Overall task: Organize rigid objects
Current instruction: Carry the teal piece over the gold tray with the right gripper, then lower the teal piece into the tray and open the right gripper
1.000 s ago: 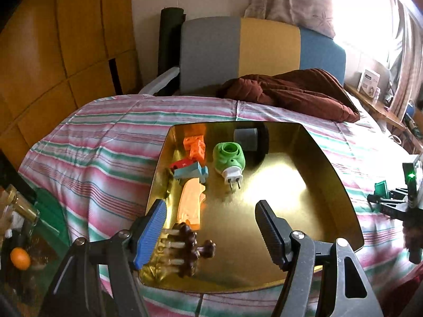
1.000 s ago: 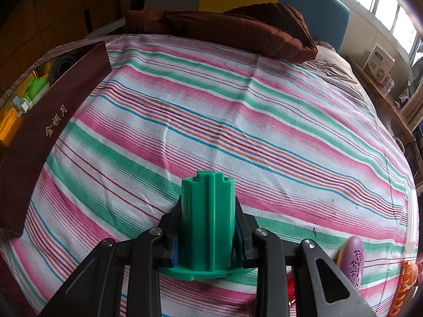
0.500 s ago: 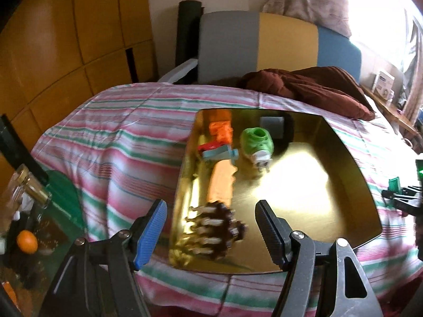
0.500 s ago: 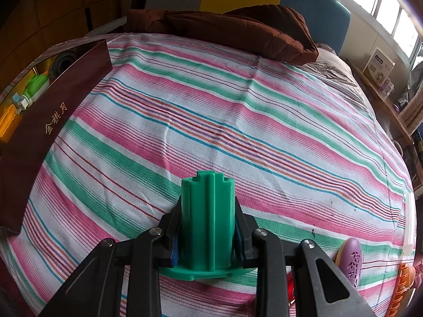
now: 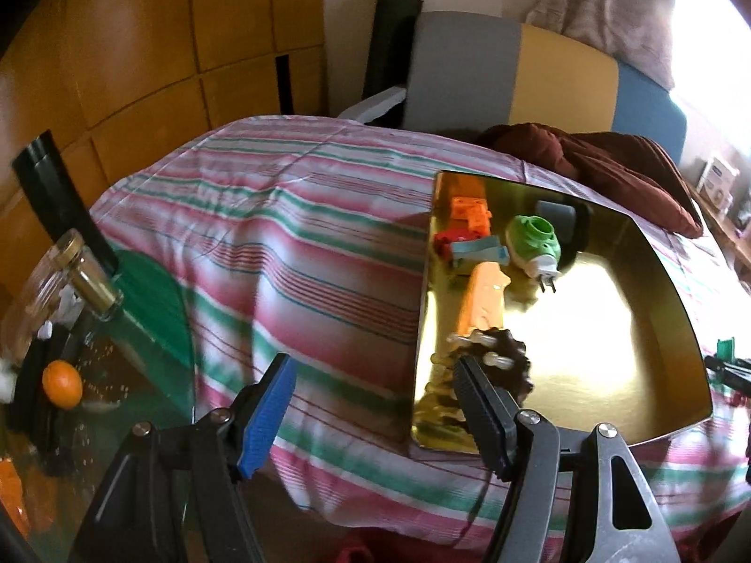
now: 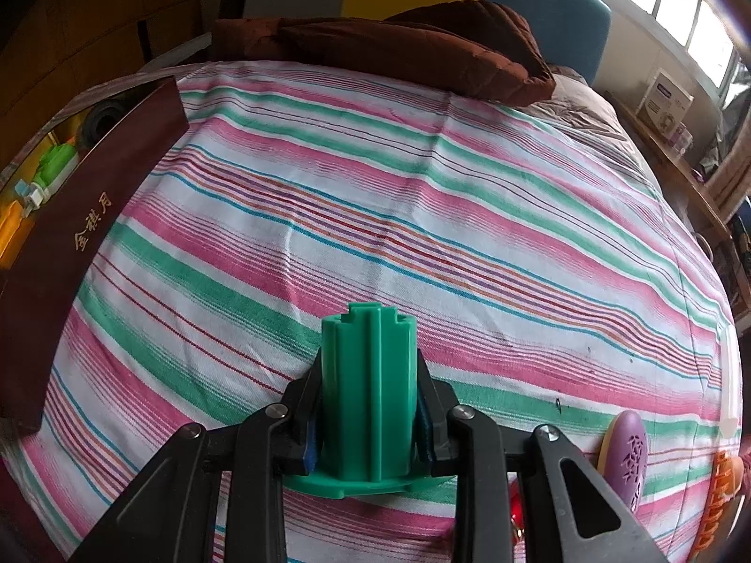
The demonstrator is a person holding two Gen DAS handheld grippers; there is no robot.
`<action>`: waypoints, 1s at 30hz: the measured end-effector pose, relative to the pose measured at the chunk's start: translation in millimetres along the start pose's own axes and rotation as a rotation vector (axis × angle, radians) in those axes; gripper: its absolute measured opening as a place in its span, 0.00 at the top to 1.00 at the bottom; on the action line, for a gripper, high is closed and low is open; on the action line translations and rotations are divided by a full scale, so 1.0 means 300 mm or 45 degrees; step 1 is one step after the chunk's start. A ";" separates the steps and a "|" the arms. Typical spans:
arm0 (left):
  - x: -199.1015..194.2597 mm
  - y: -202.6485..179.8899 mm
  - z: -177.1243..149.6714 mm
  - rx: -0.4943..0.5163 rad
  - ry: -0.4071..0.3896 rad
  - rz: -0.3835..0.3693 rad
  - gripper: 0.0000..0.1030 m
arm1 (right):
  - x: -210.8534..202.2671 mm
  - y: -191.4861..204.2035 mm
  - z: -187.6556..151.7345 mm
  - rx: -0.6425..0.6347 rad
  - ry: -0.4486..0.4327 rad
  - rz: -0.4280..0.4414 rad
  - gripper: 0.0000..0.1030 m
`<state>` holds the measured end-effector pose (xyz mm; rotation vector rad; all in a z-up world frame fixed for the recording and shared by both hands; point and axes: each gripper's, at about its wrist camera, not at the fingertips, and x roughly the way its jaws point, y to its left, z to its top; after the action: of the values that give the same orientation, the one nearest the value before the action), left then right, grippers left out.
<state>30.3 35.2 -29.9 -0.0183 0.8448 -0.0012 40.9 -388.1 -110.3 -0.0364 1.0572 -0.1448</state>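
Observation:
A gold-lined box (image 5: 666, 403) lies on the striped bed. It holds a green plug-in device (image 5: 535, 237), orange pieces (image 5: 469, 211), a peach handle (image 5: 483, 295) and a dark brown knobbed piece (image 5: 507, 361). My left gripper (image 5: 375, 403) is open and empty, off the box's near left corner, over the bed edge. My right gripper (image 6: 368, 413) is shut on a green ribbed cylinder (image 6: 368, 375) with a flange, held above the bedspread. The box's maroon side (image 6: 70, 244) shows at the left of the right wrist view.
A glass side table (image 5: 94, 375) with a jar (image 5: 56, 281) and an orange fruit (image 5: 61, 384) stands left of the bed. A brown blanket (image 6: 399, 51) lies at the headboard. A purple oval object (image 6: 626, 455) and an orange item (image 6: 718, 502) lie near the right gripper.
My left gripper has pulled back and swung left, away from the box; the brown knobbed piece stays in the box. The right gripper holds the green cylinder almost still.

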 end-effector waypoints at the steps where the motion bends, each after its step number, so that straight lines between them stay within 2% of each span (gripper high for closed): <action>1: 0.001 0.008 -0.001 -0.008 0.000 -0.002 0.32 | 0.000 0.002 0.001 0.015 0.003 -0.012 0.71; 10: -0.016 0.016 -0.004 -0.012 -0.031 -0.032 0.32 | -0.028 0.035 0.033 0.058 0.053 -0.124 0.71; 13: -0.022 0.027 0.000 -0.019 -0.044 -0.029 0.32 | -0.109 0.039 0.074 0.103 -0.023 -0.091 0.71; 17: -0.020 0.038 0.001 -0.038 -0.048 -0.032 0.32 | -0.272 0.103 0.152 0.114 -0.151 0.048 0.71; 21: -0.016 0.038 -0.005 -0.042 -0.045 -0.041 0.32 | -0.396 0.275 0.220 0.012 -0.219 0.275 0.71; 23: -0.014 0.037 -0.008 -0.045 -0.041 -0.049 0.32 | -0.406 0.383 0.244 -0.048 -0.199 0.381 0.71; 26: -0.017 0.035 -0.011 -0.042 -0.044 -0.060 0.32 | -0.360 0.568 0.277 -0.117 -0.102 0.530 0.71; 30: -0.025 0.047 -0.014 -0.050 -0.051 -0.066 0.32 | -0.260 0.756 0.303 -0.115 0.047 0.632 0.71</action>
<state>22.1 49.4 -27.3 -0.0766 0.8040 -0.0329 105.4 -156.6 -20.7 0.1475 1.0799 0.3522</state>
